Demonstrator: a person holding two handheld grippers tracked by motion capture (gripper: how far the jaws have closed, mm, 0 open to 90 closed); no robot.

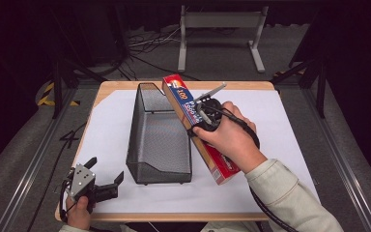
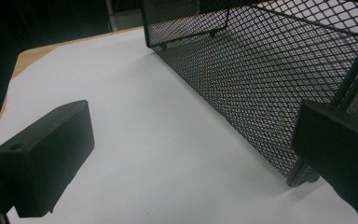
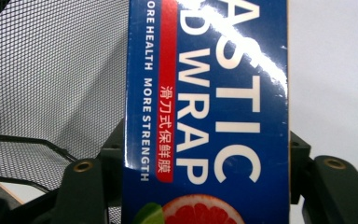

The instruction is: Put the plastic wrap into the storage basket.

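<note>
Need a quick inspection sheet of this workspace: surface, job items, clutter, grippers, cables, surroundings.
Surface: wooden table under a white sheet.
Job's things: long blue-and-red plastic wrap box, lifted aslant beside the black wire-mesh basket.
Clutter: nothing seen.
Grippers: right gripper shut on the box; left gripper open, near the basket's corner.
Cables: black cable trailing from the right gripper.
Surroundings: grey floor, loose wires, grey metal stand.

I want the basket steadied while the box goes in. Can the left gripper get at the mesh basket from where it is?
Probably yes: the left gripper is open, beside the mesh basket's near corner, with bare white sheet between.
</note>
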